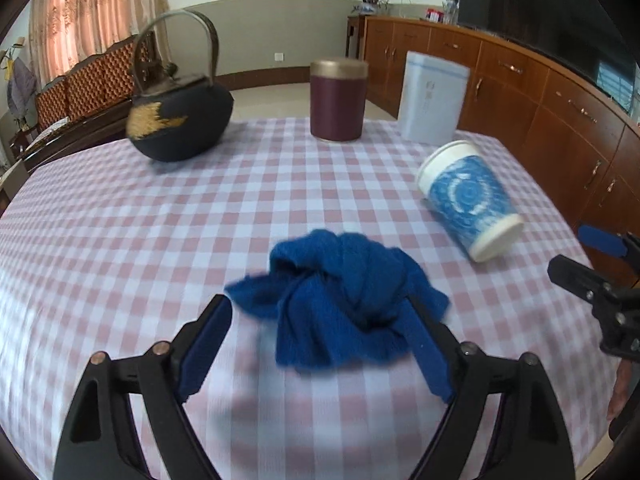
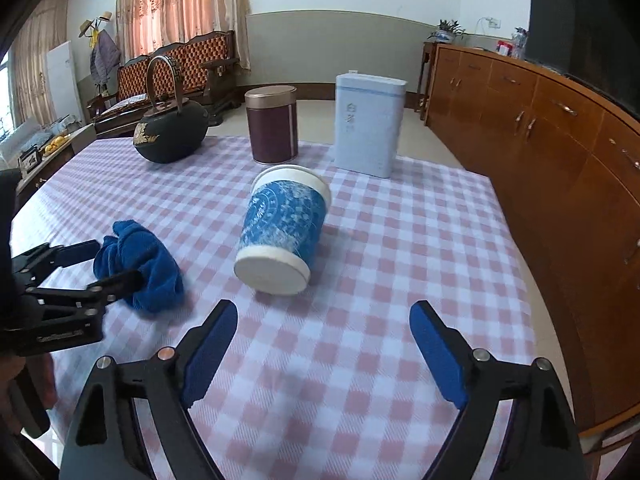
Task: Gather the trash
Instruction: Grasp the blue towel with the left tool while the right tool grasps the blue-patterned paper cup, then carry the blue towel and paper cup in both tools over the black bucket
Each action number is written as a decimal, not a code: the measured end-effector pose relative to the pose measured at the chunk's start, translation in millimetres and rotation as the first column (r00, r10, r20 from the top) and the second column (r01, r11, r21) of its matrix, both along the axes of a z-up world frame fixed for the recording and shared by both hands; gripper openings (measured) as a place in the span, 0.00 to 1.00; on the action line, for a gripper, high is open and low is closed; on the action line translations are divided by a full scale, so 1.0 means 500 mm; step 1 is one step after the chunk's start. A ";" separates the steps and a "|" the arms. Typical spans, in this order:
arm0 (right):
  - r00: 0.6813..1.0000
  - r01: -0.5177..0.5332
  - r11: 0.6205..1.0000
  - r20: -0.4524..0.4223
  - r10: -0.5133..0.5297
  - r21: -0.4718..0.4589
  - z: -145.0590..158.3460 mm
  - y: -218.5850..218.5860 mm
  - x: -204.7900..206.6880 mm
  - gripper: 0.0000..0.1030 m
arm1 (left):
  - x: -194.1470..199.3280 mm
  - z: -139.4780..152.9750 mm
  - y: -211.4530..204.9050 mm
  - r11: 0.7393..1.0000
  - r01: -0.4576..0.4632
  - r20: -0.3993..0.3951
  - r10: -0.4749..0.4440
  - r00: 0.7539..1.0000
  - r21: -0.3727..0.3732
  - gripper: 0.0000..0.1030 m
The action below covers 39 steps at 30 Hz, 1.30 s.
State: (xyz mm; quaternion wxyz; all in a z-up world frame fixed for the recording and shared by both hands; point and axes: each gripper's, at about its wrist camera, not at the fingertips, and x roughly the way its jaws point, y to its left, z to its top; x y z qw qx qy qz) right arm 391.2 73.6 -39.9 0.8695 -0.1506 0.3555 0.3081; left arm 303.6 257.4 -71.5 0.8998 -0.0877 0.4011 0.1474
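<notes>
A crumpled blue cloth (image 1: 340,280) lies on the pink-checked tablecloth (image 1: 160,220) between the fingers of my left gripper (image 1: 316,300). The jaws stand open around it; the right finger touches its edge and the left one stays just clear. A blue-and-white paper cup (image 2: 280,224) lies on its side, base toward my right gripper (image 2: 323,308), which is open and empty a short way in front of it. The right wrist view shows the left gripper (image 2: 116,261) straddling the cloth (image 2: 144,256). The cup (image 1: 468,200) and the right gripper (image 1: 574,250) also appear in the left wrist view.
At the table's far side stand a black iron kettle (image 2: 172,132), a maroon tin with a gold lid (image 2: 272,124) and a pale blue rectangular tin (image 2: 368,124). A wooden cabinet (image 2: 540,128) runs along the right, beyond the table edge.
</notes>
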 end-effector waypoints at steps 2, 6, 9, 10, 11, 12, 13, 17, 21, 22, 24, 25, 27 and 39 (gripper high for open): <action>1.000 -0.012 1.000 -0.007 0.012 -0.003 -0.008 0.017 0.014 0.86 | 0.021 -0.009 0.016 1.000 0.018 -0.018 -0.018 1.000 -0.020 0.63; 0.999 -0.028 1.000 -0.030 0.028 0.000 -0.019 0.039 0.031 0.85 | 0.044 -0.014 0.047 0.999 0.031 -0.012 -0.031 0.999 -0.025 0.44; 0.998 -0.035 0.999 -0.056 0.036 0.020 -0.023 0.058 0.041 0.84 | 0.046 -0.012 0.058 0.999 0.028 -0.005 -0.028 1.000 -0.020 0.37; 0.997 -0.037 0.999 -0.062 0.039 0.024 -0.024 0.065 0.042 0.84 | 0.042 -0.011 0.061 1.000 0.022 -0.001 -0.022 1.000 -0.021 0.36; 0.997 -0.039 0.999 -0.067 0.041 0.029 -0.026 0.073 0.045 0.84 | 0.038 -0.010 0.063 0.999 0.018 0.003 -0.018 1.000 -0.028 0.35; 0.996 -0.040 0.999 -0.073 0.042 0.030 -0.027 0.083 0.049 0.84 | 0.036 -0.009 0.065 0.999 0.012 0.007 -0.012 1.000 -0.030 0.33; 0.996 -0.039 0.999 -0.080 0.041 0.030 -0.030 0.092 0.054 0.83 | 0.034 -0.007 0.067 1.000 0.004 0.010 -0.004 1.000 -0.029 0.32; 0.989 -0.021 1.000 -0.145 0.022 0.013 -0.051 0.133 0.092 0.60 | 0.035 -0.007 0.080 0.998 -0.021 0.021 0.022 1.000 -0.052 0.32; 0.988 -0.014 1.000 -0.151 0.016 0.011 -0.047 0.140 0.089 0.58 | 0.027 0.002 0.077 0.999 -0.023 0.031 0.025 0.999 -0.049 0.32; 0.990 -0.019 1.000 -0.138 0.020 0.008 -0.043 0.138 0.080 0.58 | 0.022 0.007 0.076 0.999 -0.021 0.038 0.023 0.999 -0.043 0.31; 0.994 -0.029 1.000 -0.110 0.029 0.006 -0.032 0.128 0.057 0.58 | 0.009 0.020 0.071 1.000 -0.008 0.053 0.009 0.999 -0.021 0.31; 0.994 -0.029 1.000 -0.101 0.029 0.008 -0.027 0.120 0.044 0.57 | 0.004 0.025 0.067 1.000 -0.003 0.060 0.004 0.998 -0.011 0.31; 0.996 -0.027 0.999 -0.087 0.028 0.017 -0.018 0.106 0.024 0.57 | -0.015 0.041 0.053 1.000 0.014 0.075 -0.015 0.997 0.013 0.31; 1.000 -0.005 1.000 0.020 0.004 0.027 0.051 -0.015 -0.133 0.57 | -0.119 0.094 -0.043 0.996 0.072 0.131 -0.079 0.988 0.058 0.31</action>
